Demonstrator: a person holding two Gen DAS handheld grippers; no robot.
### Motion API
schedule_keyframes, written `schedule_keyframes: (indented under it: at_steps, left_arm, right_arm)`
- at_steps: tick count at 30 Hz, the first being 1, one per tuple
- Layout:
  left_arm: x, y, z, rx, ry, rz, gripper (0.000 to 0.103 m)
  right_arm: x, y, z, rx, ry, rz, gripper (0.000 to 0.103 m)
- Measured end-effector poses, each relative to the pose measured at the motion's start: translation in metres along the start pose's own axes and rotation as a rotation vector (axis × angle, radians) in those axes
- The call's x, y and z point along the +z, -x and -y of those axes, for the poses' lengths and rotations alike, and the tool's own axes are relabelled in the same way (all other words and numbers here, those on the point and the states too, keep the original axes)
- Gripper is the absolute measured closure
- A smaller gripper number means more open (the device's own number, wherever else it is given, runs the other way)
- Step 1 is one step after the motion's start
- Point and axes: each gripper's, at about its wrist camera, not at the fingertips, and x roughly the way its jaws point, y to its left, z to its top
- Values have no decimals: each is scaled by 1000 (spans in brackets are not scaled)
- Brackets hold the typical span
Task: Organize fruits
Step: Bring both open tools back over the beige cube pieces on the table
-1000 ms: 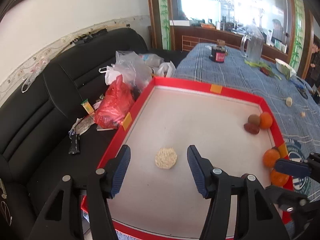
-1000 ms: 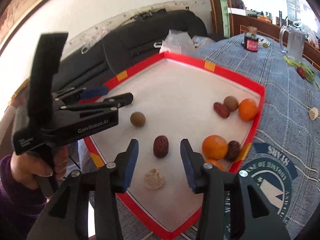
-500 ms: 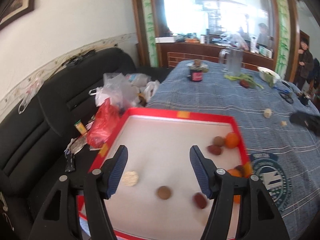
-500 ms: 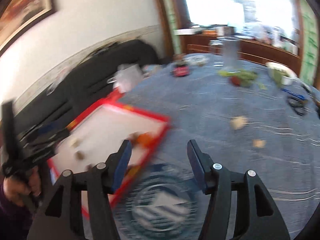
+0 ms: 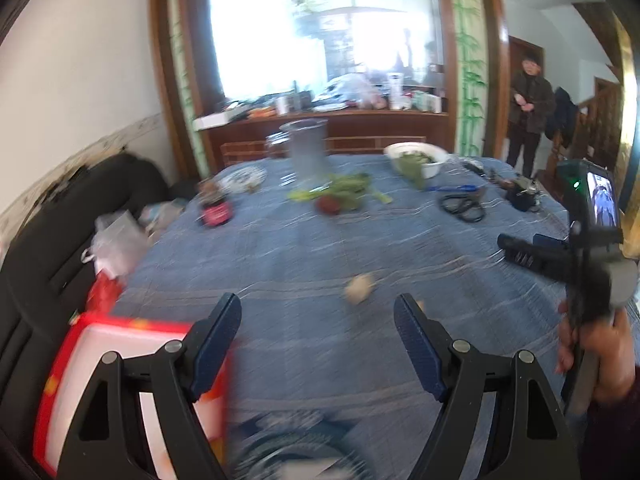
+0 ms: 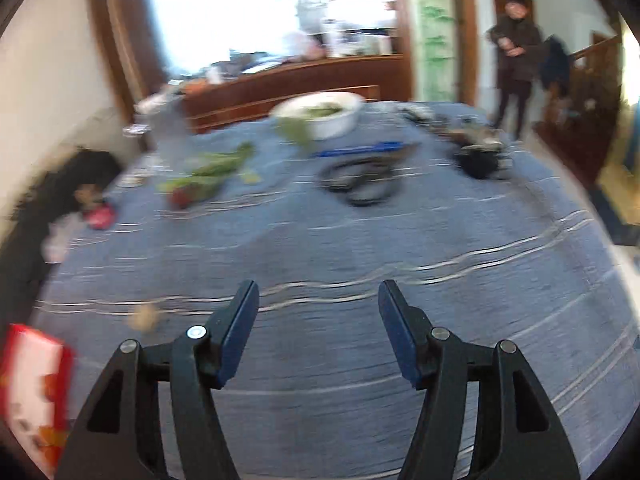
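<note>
- Hovering above the blue tablecloth point(image 5: 320, 248), both grippers are held clear of any object; nothing is gripped.
- Left gripper point(image 5: 317, 334): jaws spread wide, empty. Right gripper point(image 6: 318, 326): jaws likewise apart, empty; its body is also seen at the right edge of the left wrist view, held in the right hand point(image 5: 600, 356).
- A small pale fruit piece point(image 5: 359, 288) lies loose on the cloth, just ahead of the left jaws & between their lines; probably the next pick, judged from the aim. The same piece is prob. the blurred tan spot point(image 6: 143, 317) left of the right gripper.
- The red-rimmed tray point(image 5: 132, 326) sits at the near-left table corner, partly behind the left finger; taken as the collection spot, so the piece would be carried back & left. Fruits inside can't be made out (blur).
- Open room: bare cloth lies all around the pale piece; approach from above is unobstructed.
- Far clutter, well apart from the pick: glass jug point(image 5: 308, 152), white bowl point(image 5: 416, 160), greens point(image 5: 344, 190), black cable point(image 5: 464, 210).
- Edges: tray rim must be cleared on return; sofa point(image 5: 60, 240) drops off beside the table's left edge, so a rolling piece could be lost there.
- Both views are motion-smeared; fine detail can't be told.
</note>
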Motion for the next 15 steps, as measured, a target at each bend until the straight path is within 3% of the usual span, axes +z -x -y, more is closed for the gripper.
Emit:
schedule_keyframes:
  at_steps: [2, 8, 11, 15]
  left_arm:
    - [7, -19, 26, 25, -13, -4, 24]
    - [18, -63, 72, 5, 32, -3, 24]
    - [15, -76, 75, 20, 16, -5, 23]
    - [8, -89, 61, 72, 19, -6, 23]
  right_arm:
    - [4, 2, 7, -53, 18, 35, 40]
    - [12, 5, 42, -1, -130, 32, 38]
    - [13, 1, 35, -43, -92, 24, 38]
    - [14, -6, 27, 7, -92, -6, 38]
